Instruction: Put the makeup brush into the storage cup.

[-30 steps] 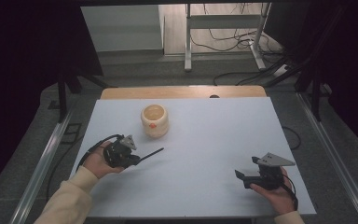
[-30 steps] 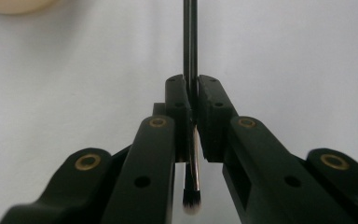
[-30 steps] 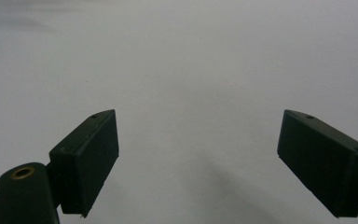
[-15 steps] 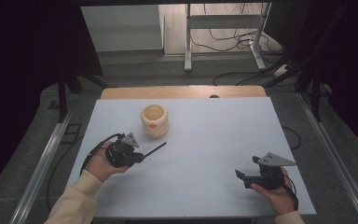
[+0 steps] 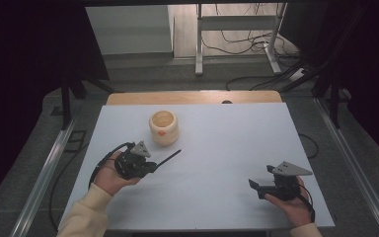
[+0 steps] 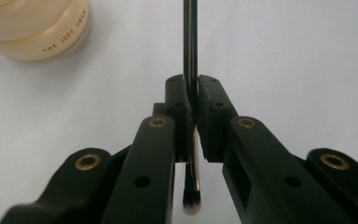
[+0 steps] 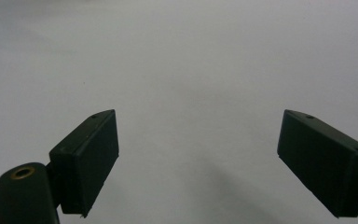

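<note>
My left tool (image 5: pixel 150 165) is clamped on the brush (image 6: pixel 190 56) mid-handle, bristles back toward me, long end leading toward the pot (image 5: pixel 164 127) just ahead for dropping in; my right tool (image 5: pixel 257 187) rests open, spare, on the worktop (image 5: pixel 237 143).

I see a thin makeup brush (image 6: pixel 190 70) with a long black handle, a pale metal collar and a small dark tuft tipped white, pinched at its collar between the pads of my left gripper (image 6: pixel 192 100). Its handle (image 5: pixel 168 157) sticks out over the white table, pointing up and to the right in the high view. It ends just below and right of the cream jar (image 5: pixel 164 127), apart from it.
</note>
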A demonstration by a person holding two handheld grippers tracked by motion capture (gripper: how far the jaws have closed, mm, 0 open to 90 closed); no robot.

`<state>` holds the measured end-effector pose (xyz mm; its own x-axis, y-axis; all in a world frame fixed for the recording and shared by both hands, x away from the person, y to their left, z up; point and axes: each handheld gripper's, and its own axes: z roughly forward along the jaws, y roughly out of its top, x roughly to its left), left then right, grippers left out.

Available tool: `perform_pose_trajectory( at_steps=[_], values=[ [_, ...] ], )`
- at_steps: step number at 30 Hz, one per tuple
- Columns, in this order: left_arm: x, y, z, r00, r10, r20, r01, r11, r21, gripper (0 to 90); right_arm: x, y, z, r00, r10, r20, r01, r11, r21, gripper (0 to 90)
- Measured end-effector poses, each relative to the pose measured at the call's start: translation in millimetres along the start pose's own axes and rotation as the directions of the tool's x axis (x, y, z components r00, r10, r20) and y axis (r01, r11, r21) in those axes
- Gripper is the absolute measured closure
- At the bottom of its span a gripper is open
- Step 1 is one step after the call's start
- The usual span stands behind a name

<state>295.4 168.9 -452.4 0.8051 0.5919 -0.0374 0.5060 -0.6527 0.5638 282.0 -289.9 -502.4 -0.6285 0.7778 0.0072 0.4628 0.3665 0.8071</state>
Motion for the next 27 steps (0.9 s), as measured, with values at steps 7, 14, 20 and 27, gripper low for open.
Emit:
perform_pose_trajectory(
  at_steps=[7, 14, 20, 27],
  values=[
    [-4.9, 1.8, 3.7, 0.9999, -0.008, 0.011, 0.008, 0.9999, -0.015, 83.8, 0.5, 0.3, 0.1, 1.0, 0.002, 0.003, -0.002, 1.0, 0.0, 12.7],
    [-10.0, 5.8, 9.0, 0.9999, 0.0, 0.015, 0.001, 0.9998, -0.018, 83.8, 0.7, 0.6, 1.3, 1.0, 0.005, 0.006, -0.005, 1.0, 0.002, 12.7],
    [-13.9, 9.2, 12.8, 0.9997, -0.002, 0.025, 0.003, 0.9999, -0.013, 83.7, 1.5, 1.4, 0.4, 0.9999, 0.006, 0.009, -0.006, 1.0, -0.004, 12.8],
    [-19.1, 11.9, 13.4, 0.9994, 0.003, 0.034, -0.003, 0.9998, -0.017, 83.7, 2.7, 1.9, 0.5, 1.0, 0.002, 0.008, -0.002, 1.0, -0.009, 12.7]
  ],
)
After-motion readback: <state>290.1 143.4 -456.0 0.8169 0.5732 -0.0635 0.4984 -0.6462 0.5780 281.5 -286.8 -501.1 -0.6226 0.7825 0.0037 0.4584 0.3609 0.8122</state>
